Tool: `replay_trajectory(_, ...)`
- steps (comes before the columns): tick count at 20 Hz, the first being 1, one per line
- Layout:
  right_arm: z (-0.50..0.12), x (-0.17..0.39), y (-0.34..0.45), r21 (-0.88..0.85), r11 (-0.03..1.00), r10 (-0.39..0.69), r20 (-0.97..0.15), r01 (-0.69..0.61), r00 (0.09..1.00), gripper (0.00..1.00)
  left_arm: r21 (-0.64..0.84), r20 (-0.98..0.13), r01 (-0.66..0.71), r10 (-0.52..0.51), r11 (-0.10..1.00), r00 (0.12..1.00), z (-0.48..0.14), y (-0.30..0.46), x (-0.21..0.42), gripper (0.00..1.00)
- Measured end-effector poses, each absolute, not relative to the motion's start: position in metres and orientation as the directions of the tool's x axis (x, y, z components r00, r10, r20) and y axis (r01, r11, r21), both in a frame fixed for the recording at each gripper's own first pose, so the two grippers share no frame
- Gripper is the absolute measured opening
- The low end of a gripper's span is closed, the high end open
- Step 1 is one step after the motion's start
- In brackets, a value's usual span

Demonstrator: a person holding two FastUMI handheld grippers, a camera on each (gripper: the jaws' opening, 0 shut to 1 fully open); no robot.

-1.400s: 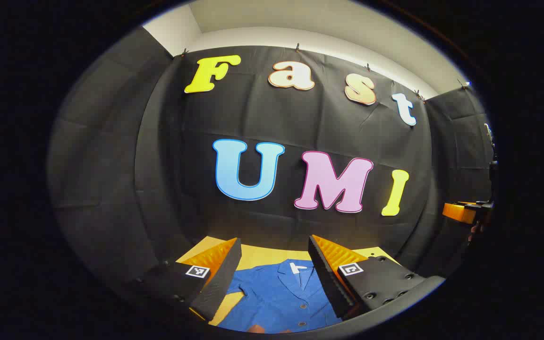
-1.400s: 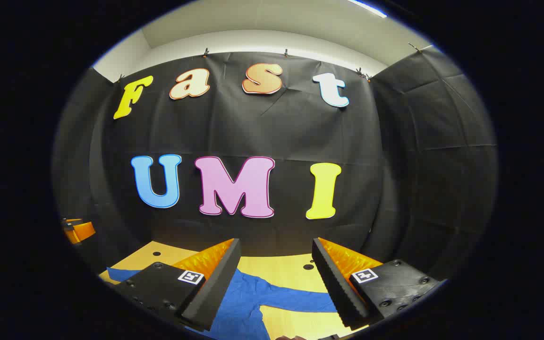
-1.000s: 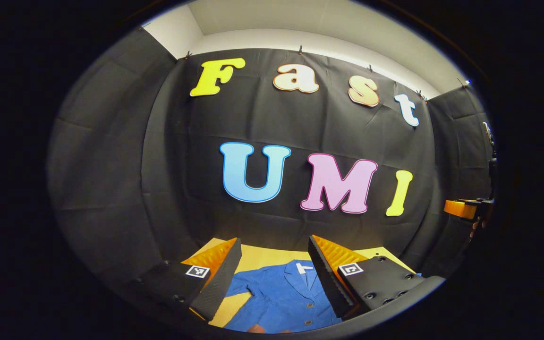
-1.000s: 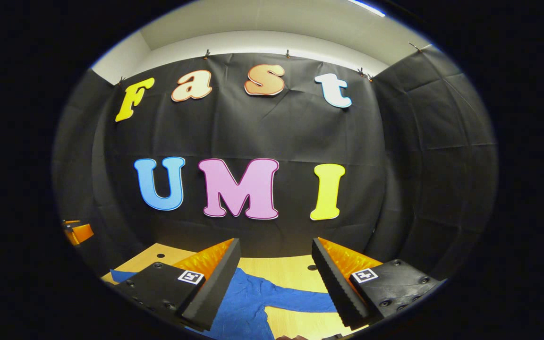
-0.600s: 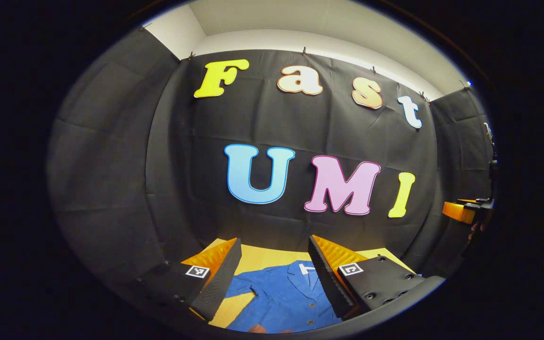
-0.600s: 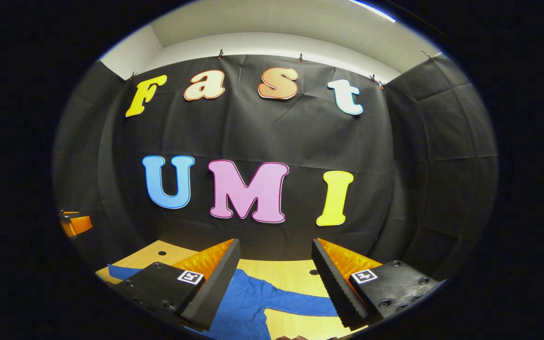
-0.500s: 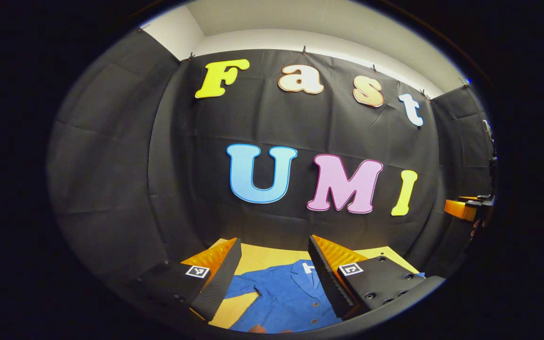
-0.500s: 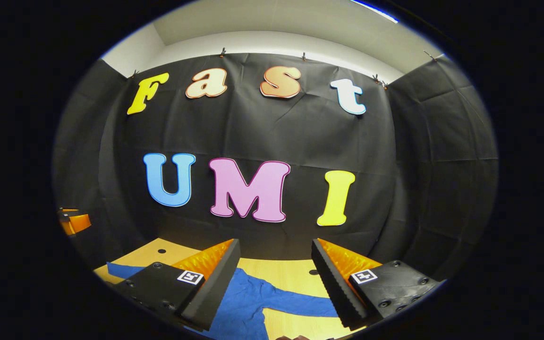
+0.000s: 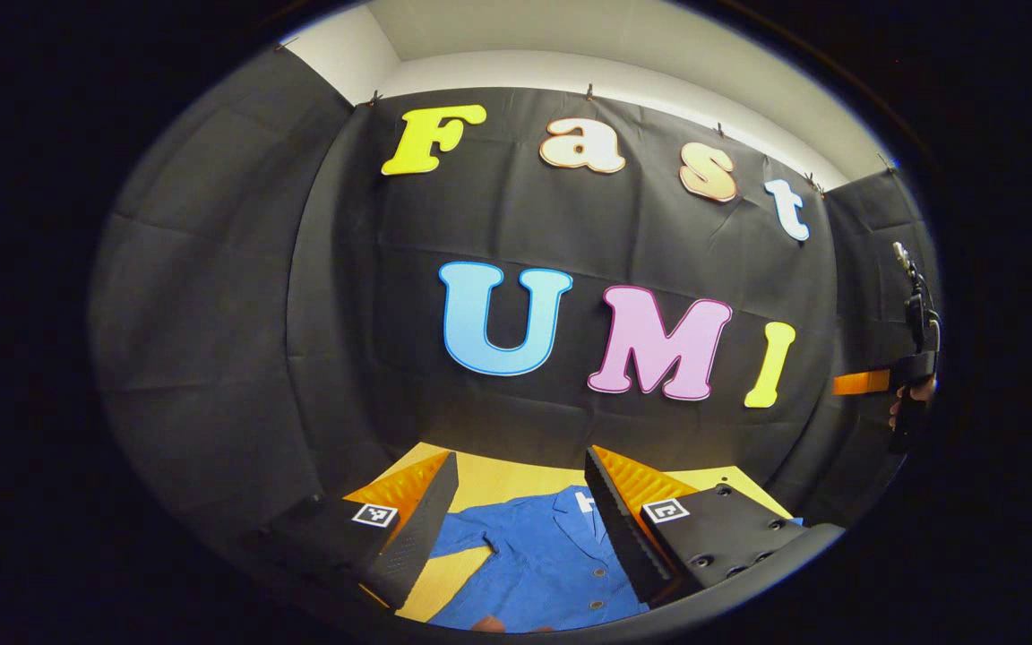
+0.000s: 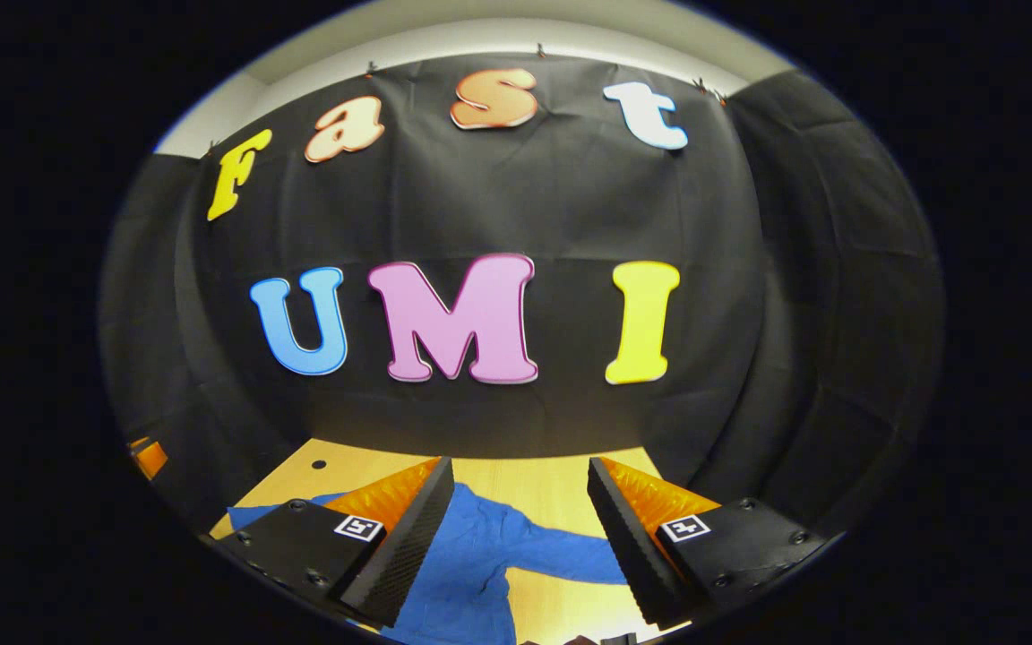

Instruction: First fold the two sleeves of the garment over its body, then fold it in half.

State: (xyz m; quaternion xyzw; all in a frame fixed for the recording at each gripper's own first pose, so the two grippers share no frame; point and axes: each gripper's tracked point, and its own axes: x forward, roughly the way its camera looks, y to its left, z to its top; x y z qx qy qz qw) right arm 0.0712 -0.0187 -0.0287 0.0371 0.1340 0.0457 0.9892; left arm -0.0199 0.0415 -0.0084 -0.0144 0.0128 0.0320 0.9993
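A blue button-front shirt (image 9: 538,560) lies flat on the wooden table (image 9: 516,484), collar toward the far wall. In the left gripper view my left gripper (image 9: 516,515) hangs open above the shirt's front, touching nothing. One blue sleeve (image 10: 561,560) stretches to the right across the table in the right gripper view, with the shirt (image 10: 462,564) beside it. Above that sleeve my right gripper (image 10: 520,524) is open and holds nothing. The right gripper (image 9: 865,382) also shows far off at the right edge of the left gripper view, with a hand (image 9: 906,403) on it.
The table (image 10: 552,488) ends at the black cloth wall right behind the shirt. A small dark hole (image 10: 318,465) marks the tabletop at the far left. An orange bit of the left gripper (image 10: 147,457) peeks in at the left edge.
The right gripper has tipped downward and moved forward, so more of the table and sleeve shows. The left gripper has drifted slightly left. Both stay open.
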Motion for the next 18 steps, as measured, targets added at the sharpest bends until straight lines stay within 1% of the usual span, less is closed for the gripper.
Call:
replay_trajectory(1,-0.045,0.076,-0.033,0.093,0.994,0.086,-0.315,-0.06,0.945,0.96,-0.032,-0.029,-0.069,0.068,0.997,0.997,-0.009,0.043,-0.02,0.82)
replay_trajectory(2,-0.058,0.083,-0.054,0.074,0.997,0.045,-0.355,-0.02,0.934,0.96,-0.035,-0.028,-0.077,0.076,0.996,0.997,-0.009,0.045,-0.023,0.79)
replay_trajectory(3,-0.068,0.096,-0.079,0.034,0.999,-0.003,-0.361,0.016,0.932,0.96,-0.037,-0.024,-0.088,0.087,0.995,0.996,-0.007,0.047,-0.024,0.82)
replay_trajectory(4,-0.077,0.11,-0.109,-0.007,0.998,-0.066,-0.358,0.068,0.931,0.96,-0.035,-0.02,-0.101,0.1,0.994,0.995,-0.007,0.049,-0.026,0.82)
replay_trajectory(5,-0.09,0.117,-0.135,-0.012,0.993,-0.112,-0.386,0.116,0.916,0.96,-0.029,-0.02,-0.119,0.119,0.992,0.993,-0.007,0.052,-0.028,0.82)
replay_trajectory(7,-0.126,0.124,-0.173,0.029,0.978,-0.165,-0.495,0.206,0.853,0.96,-0.022,-0.026,-0.151,0.15,0.988,0.988,-0.01,0.056,-0.03,0.81)
replay_trajectory(8,-0.146,0.127,-0.191,0.046,0.968,-0.181,-0.552,0.247,0.814,0.96,-0.021,-0.034,-0.163,0.162,0.986,0.986,-0.013,0.055,-0.031,0.84)
replay_trajectory(9,-0.163,0.127,-0.207,0.056,0.956,-0.198,-0.599,0.288,0.776,0.96,-0.024,-0.043,-0.174,0.173,0.984,0.984,-0.017,0.053,-0.029,0.82)
replay_trajectory(10,-0.181,0.131,-0.221,0.049,0.951,-0.206,-0.64,0.306,0.741,0.96,-0.025,-0.054,-0.186,0.185,0.982,0.981,-0.021,0.051,-0.028,0.82)
replay_trajectory(11,-0.2,0.131,-0.232,0.032,0.947,-0.213,-0.684,0.32,0.697,0.96,-0.024,-0.067,-0.201,0.199,0.979,0.978,-0.023,0.049,-0.025,0.82)
replay_trajectory(13,-0.238,0.128,-0.246,-0.031,0.958,-0.205,-0.767,0.284,0.608,0.98,-0.024,-0.083,-0.214,0.211,0.977,0.974,-0.024,0.037,-0.017,0.82)
replay_trajectory(16,-0.309,0.114,-0.263,-0.094,0.963,-0.184,-0.913,0.254,0.363,0.99,-0.018,-0.101,-0.208,0.205,0.978,0.974,-0.023,0.015,0.005,0.82)
replay_trajectory(18,-0.346,0.111,-0.271,-0.065,0.955,-0.143,-0.956,0.29,0.255,0.98,-0.007,-0.12,-0.214,0.212,0.977,0.97,-0.024,0.0,0.02,0.82)
